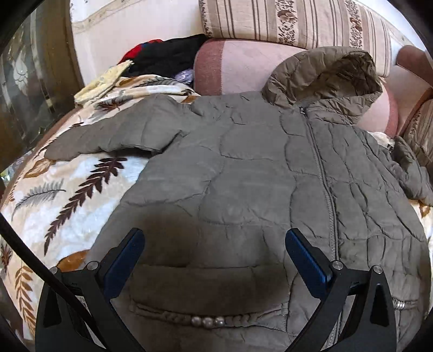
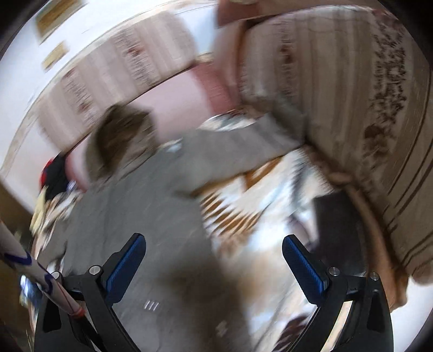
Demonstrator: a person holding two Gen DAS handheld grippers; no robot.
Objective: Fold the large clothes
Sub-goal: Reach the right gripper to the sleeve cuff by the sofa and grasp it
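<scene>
An olive-grey quilted hooded jacket [image 1: 243, 173] lies flat, front up and zipped, on a leaf-patterned blanket [image 1: 62, 195]. Its hood [image 1: 324, 75] rests against a pink cushion, and one sleeve [image 1: 113, 135] stretches out to the left. My left gripper [image 1: 215, 243] hovers open over the jacket's lower front, above a braided pocket trim with beads [image 1: 208, 320]. The right wrist view is motion-blurred. There my right gripper [image 2: 213, 251] stands open over the jacket's [image 2: 140, 211] right edge, near its other sleeve [image 2: 238, 146], with nothing between the fingers.
Striped floral sofa cushions [image 1: 292, 21] and a pink cushion [image 1: 238, 67] line the back. A pile of black and red clothes [image 1: 165, 54] sits at the back left. A large striped cushion [image 2: 351, 108] crowds the right. A wooden glass-fronted cabinet [image 1: 29, 81] stands at the left.
</scene>
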